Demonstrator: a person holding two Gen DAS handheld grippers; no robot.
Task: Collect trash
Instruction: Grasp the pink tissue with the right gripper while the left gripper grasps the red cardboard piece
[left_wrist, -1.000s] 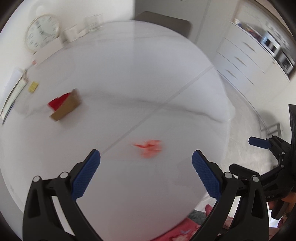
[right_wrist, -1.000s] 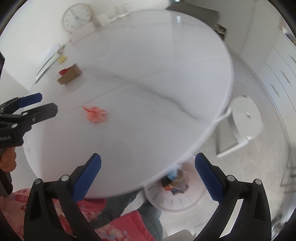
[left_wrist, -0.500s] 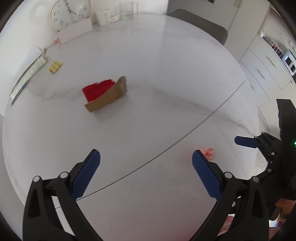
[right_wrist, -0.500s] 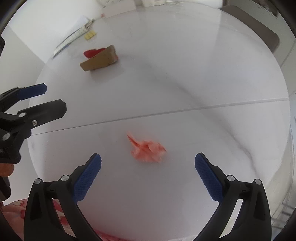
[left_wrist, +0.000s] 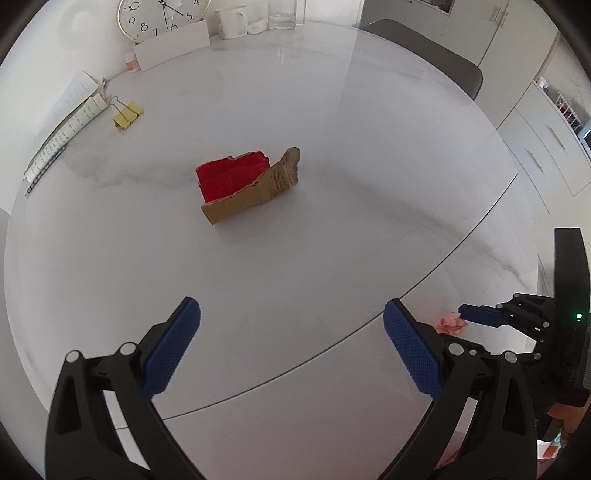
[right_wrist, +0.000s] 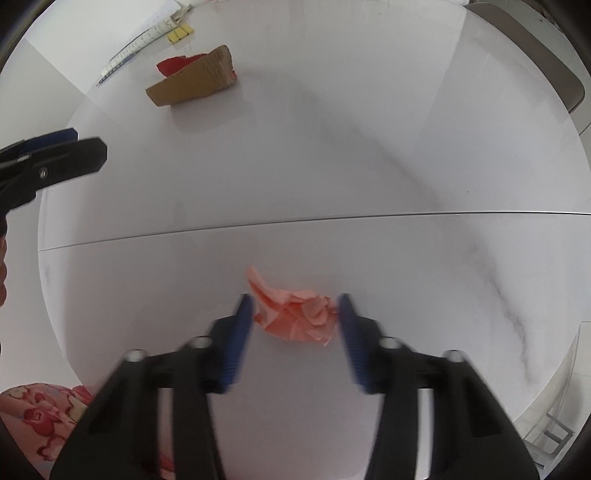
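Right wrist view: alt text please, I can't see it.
The right gripper has its fingers on either side of a crumpled pink paper on a white table, blurred. Farther back lies torn cardboard; the left gripper shows at left.

A crumpled paper scrap (right_wrist: 295, 314) is lying on the near part of the round table (right_wrist: 369, 147), sitting between the fingers of the right gripper (right_wrist: 295, 321). A torn cardboard piece (left_wrist: 255, 188) is lying farther back, toward the table's middle, ahead of the left gripper (left_wrist: 291, 347). A binder clip (left_wrist: 127, 115) and a stack of papers (left_wrist: 66, 125) are lying at the far left edge, while a clock (left_wrist: 162, 16) is leaning behind a card (left_wrist: 171, 46) at the back
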